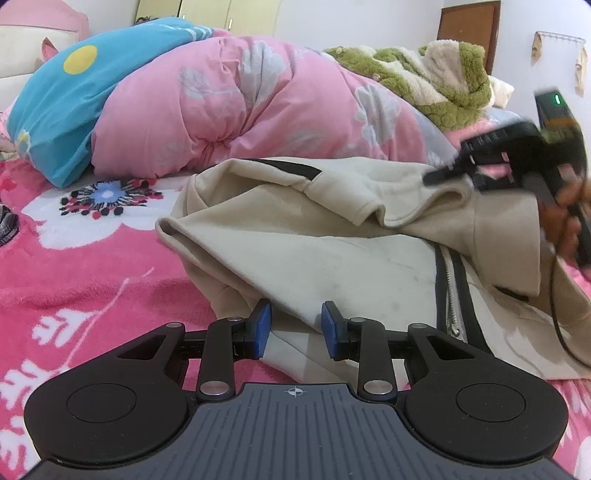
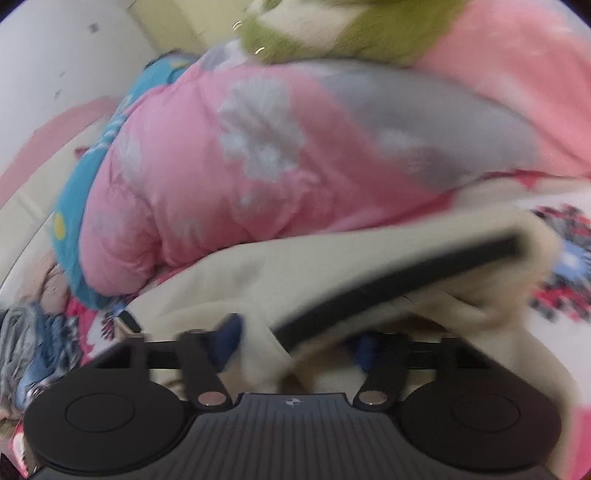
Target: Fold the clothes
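Left wrist view: left gripper [image 1: 295, 326] angled down over pink floral bedspread [image 1: 92, 288], blue pads partly apart, straddling edge of cream jacket [image 1: 332, 251]; grip unclear. Right gripper [image 1: 448, 173] blurred at far right, over jacket's folded sleeve.

Right wrist view: right gripper [image 2: 299, 341] tilted down, heavily blurred; cream jacket [image 2: 258, 280] bunched between fingers, hold unclear. Pink quilt [image 2: 258, 147] behind.

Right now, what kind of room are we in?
Most likely a bedroom: a pink floral blanket covers a bed, a bunched pink quilt lies behind the beige jacket, and pale wardrobe doors stand at the back.
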Action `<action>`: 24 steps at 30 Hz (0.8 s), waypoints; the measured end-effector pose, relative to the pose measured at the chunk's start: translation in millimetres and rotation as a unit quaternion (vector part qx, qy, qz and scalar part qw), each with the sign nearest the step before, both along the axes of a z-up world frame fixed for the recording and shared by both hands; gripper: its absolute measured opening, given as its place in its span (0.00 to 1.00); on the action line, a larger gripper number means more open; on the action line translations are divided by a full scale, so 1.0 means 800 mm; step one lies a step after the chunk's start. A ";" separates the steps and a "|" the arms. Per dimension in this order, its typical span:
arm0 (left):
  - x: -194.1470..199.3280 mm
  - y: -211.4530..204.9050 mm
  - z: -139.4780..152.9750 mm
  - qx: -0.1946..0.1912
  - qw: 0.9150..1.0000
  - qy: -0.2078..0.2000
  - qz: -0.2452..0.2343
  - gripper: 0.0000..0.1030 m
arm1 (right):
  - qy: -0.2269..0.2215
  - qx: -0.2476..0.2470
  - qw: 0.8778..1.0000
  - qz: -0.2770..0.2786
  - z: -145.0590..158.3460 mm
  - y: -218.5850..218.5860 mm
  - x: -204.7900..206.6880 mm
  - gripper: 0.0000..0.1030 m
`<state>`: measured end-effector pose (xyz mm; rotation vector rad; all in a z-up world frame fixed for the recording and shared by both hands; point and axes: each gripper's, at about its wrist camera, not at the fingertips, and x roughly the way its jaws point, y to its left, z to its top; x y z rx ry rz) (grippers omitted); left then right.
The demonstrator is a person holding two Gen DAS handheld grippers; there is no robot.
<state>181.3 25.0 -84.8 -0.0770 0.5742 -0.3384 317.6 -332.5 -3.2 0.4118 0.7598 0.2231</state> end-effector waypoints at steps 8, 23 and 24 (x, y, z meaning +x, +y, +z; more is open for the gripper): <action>0.000 0.001 0.001 0.000 1.000 0.002 -0.002 0.28 | -0.108 0.039 0.993 -0.021 0.061 -0.024 0.081 0.22; 0.003 0.007 0.005 -0.011 1.000 0.001 0.004 0.35 | 0.020 0.047 0.997 -0.050 0.034 -0.064 0.028 0.72; 0.003 0.008 0.006 -0.012 1.000 0.001 0.005 0.36 | 0.008 0.052 0.998 -0.031 0.043 -0.059 0.005 0.79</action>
